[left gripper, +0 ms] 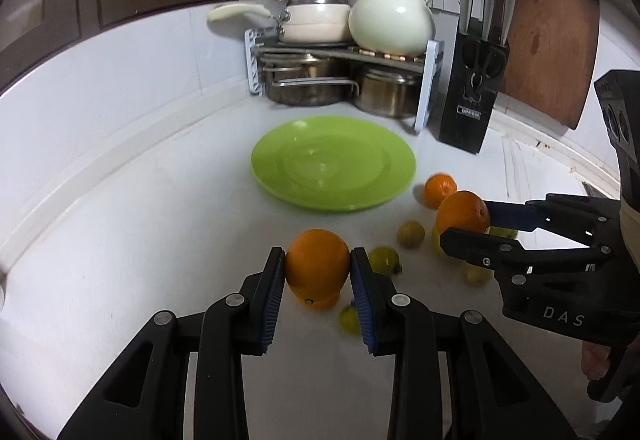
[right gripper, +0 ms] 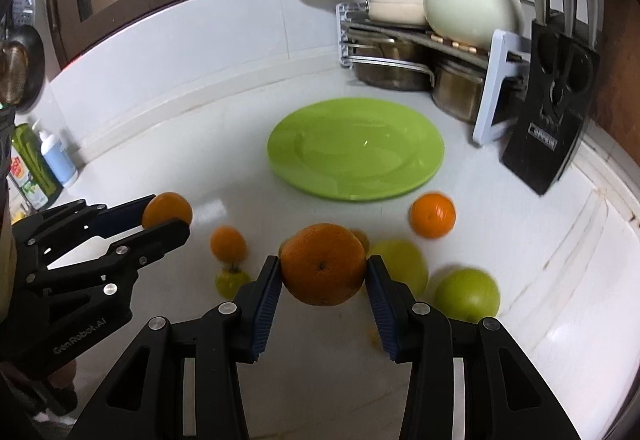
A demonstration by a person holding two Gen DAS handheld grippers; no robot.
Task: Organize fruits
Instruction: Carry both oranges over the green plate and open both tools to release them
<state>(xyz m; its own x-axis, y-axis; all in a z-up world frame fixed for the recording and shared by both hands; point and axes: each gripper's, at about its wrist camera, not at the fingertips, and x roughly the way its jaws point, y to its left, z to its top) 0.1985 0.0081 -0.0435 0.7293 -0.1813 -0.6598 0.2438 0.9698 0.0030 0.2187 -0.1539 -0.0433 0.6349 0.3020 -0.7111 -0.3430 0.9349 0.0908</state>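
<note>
My left gripper (left gripper: 318, 268) is shut on an orange (left gripper: 317, 262) and holds it above the white counter, short of the green plate (left gripper: 334, 164). My right gripper (right gripper: 324, 272) is shut on a second orange (right gripper: 324, 264), also lifted. Each gripper shows in the other's view, the right gripper (left gripper: 466, 226) to the right and the left gripper (right gripper: 166, 218) to the left. The green plate (right gripper: 356, 148) holds nothing. Another orange (right gripper: 433, 215), a smaller orange (right gripper: 228, 243) and several yellow-green fruits, one being (right gripper: 467, 294), lie on the counter between grippers and plate.
A pot rack (left gripper: 340, 68) with pans and a cream pot stands behind the plate. A black knife block (left gripper: 474, 96) and a wooden cutting board (left gripper: 548, 36) are at the back right. Bottles (right gripper: 40, 164) stand at the far left.
</note>
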